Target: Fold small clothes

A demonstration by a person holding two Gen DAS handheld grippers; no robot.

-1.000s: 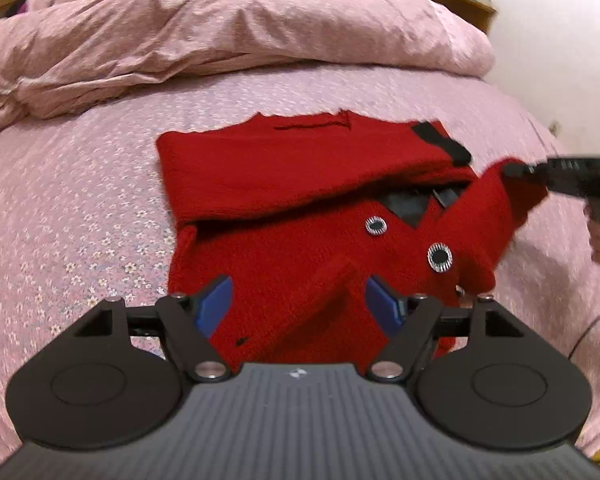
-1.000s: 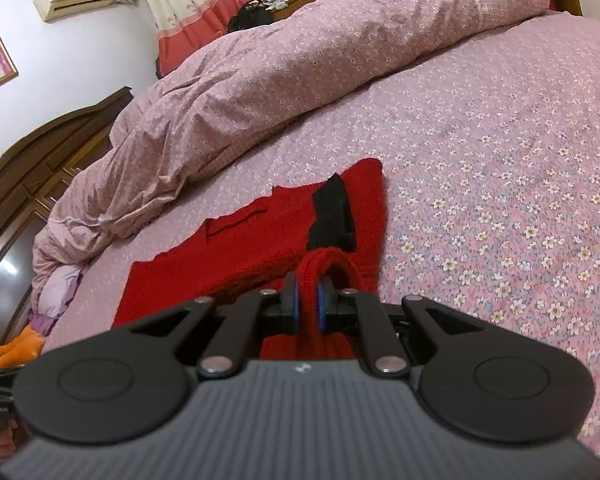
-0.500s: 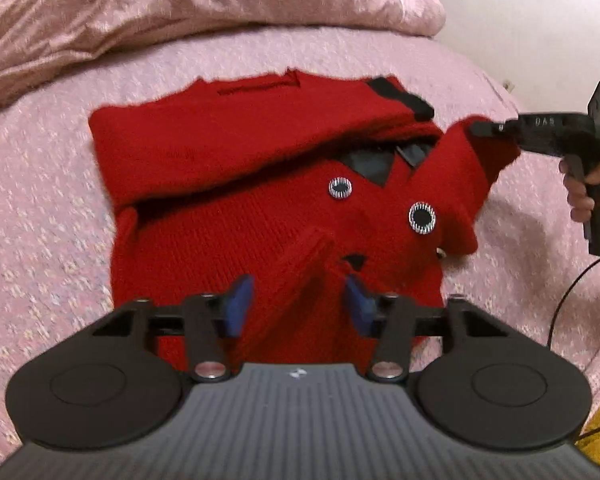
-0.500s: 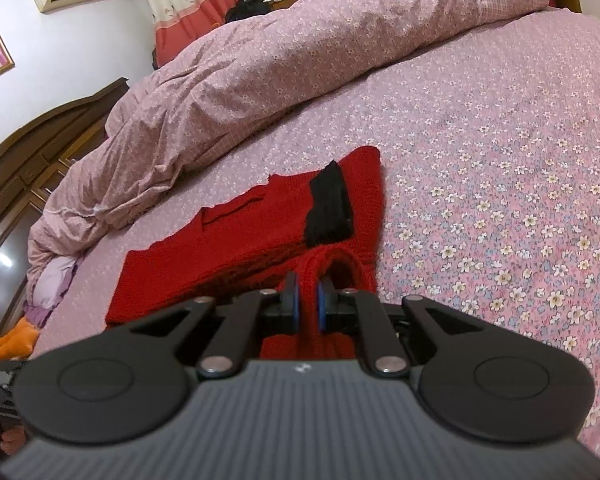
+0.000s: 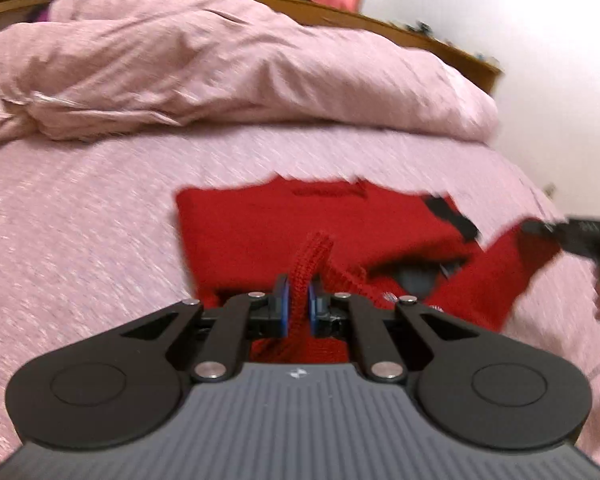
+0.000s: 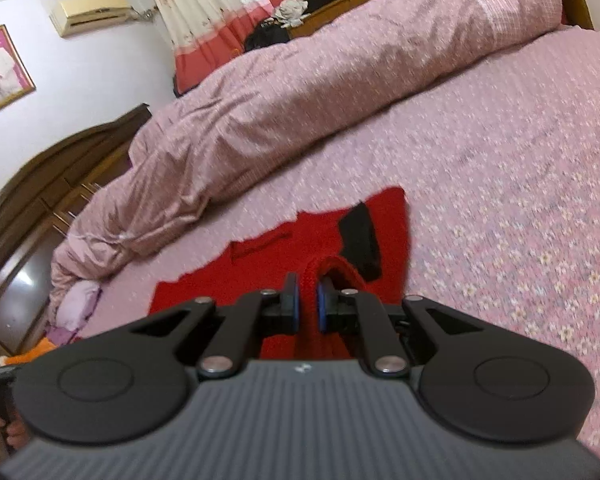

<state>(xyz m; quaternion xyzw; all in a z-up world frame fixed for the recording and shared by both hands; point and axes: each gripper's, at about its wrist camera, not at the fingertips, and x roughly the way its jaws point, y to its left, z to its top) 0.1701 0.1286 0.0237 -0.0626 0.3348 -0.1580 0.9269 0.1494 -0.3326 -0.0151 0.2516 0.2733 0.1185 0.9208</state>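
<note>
A small red knitted cardigan [image 5: 284, 224] with black trim lies partly folded on the pink floral bedsheet [image 5: 80, 240]. My left gripper [image 5: 298, 310] is shut on a fold of its near red edge and holds it lifted. My right gripper [image 6: 307, 308] is shut on another red fold of the same cardigan [image 6: 300, 244]; in the left wrist view it shows at the right, pinching the raised sleeve end [image 5: 540, 240]. The view is motion-blurred.
A rumpled pink duvet [image 5: 220, 68] is piled along the far side of the bed. A wooden headboard [image 5: 380, 28] and white wall stand behind it. A dark wooden wardrobe [image 6: 40, 192] stands left in the right wrist view.
My left gripper has closed from open onto the cardigan's near fold and lifted it. My right gripper stays shut on the sleeve and has shifted slightly.
</note>
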